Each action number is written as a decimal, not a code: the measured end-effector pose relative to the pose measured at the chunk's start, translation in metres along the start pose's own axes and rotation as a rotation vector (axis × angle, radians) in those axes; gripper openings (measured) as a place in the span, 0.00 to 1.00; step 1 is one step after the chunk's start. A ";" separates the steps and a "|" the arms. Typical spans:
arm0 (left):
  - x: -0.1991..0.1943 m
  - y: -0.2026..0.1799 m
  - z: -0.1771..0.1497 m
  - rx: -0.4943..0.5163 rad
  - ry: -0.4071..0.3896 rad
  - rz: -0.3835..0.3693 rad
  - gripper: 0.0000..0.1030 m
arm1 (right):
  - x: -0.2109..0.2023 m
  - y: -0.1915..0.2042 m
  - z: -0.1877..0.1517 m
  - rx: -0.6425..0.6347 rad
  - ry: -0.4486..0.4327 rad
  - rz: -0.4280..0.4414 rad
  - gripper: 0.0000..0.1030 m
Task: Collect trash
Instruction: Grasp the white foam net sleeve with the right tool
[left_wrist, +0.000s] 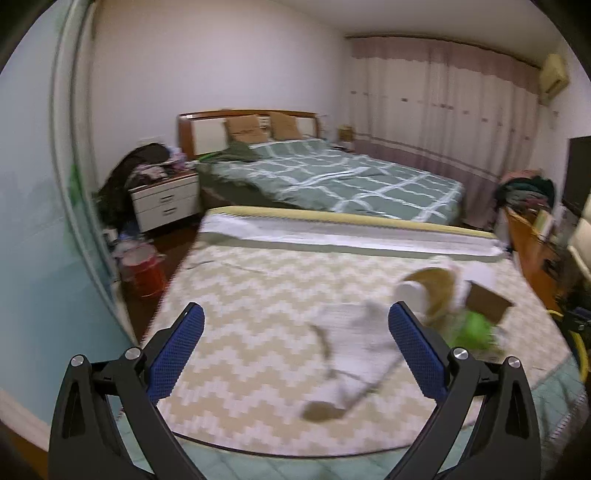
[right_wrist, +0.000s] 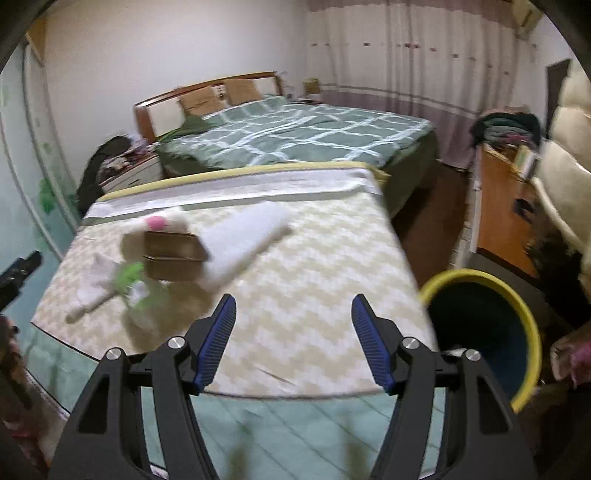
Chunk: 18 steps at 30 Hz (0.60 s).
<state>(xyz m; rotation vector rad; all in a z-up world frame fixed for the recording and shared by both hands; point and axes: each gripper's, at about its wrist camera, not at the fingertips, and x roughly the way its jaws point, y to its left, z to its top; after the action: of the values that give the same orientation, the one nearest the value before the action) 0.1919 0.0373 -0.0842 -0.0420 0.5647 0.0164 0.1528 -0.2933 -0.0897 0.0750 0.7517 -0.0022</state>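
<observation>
1. The left gripper (left_wrist: 295, 321) hangs released over the near mattress (left_wrist: 258, 295), its blue pads (left_wrist: 177, 354) spread wide with nothing between them
2. The right gripper (right_wrist: 293, 314) is likewise spread apart and empty, above the near right part of the same mattress (right_wrist: 314, 288), which carries a beige-and-white zigzag cover
3. Just right of the right gripper, beside the mattress edge, a yellow-rimmed bin (right_wrist: 532, 325) stands on the floor with a dark inside
4. The trash lies in a loose, motion-blurred heap on the mattress: in the left wrist view, white paper scraps (left_wrist: 351, 332) sit between and just beyond the pads, with a small brown scrap (left_wrist: 321, 411) nearest
5. Slightly farther, by the right pad, a crumpled green wrapper (left_wrist: 476, 328) touches a cardboard box (left_wrist: 487, 301) and an orange-brown piece (left_wrist: 439, 291)
6. From the right wrist view the same heap sits to the left: the green wrapper (right_wrist: 129, 275), the cardboard box (right_wrist: 173, 254), a long white roll (right_wrist: 247, 240) and a pink item (right_wrist: 155, 222) behind the box
7. Beyond the mattress stands a bed (left_wrist: 332, 177) with a green checked quilt, brown pillows (left_wrist: 245, 127) and a wooden headboard
8. Left of it is a white nightstand (left_wrist: 166, 201) piled with clothes; drawn curtains (left_wrist: 443, 110) cover the far wall
</observation>
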 end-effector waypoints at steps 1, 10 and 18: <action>0.005 0.004 -0.002 -0.008 0.007 0.005 0.95 | 0.004 0.007 0.003 -0.012 0.003 0.018 0.60; 0.019 0.003 -0.009 0.024 0.020 0.049 0.95 | 0.042 0.056 0.030 -0.073 0.036 0.130 0.60; 0.021 -0.003 -0.011 0.039 0.045 0.044 0.95 | 0.070 0.030 0.055 -0.005 0.039 0.003 0.60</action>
<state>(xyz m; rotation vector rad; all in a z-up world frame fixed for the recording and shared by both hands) 0.2034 0.0337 -0.1045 0.0080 0.6109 0.0477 0.2423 -0.2659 -0.0949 0.0714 0.7908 0.0039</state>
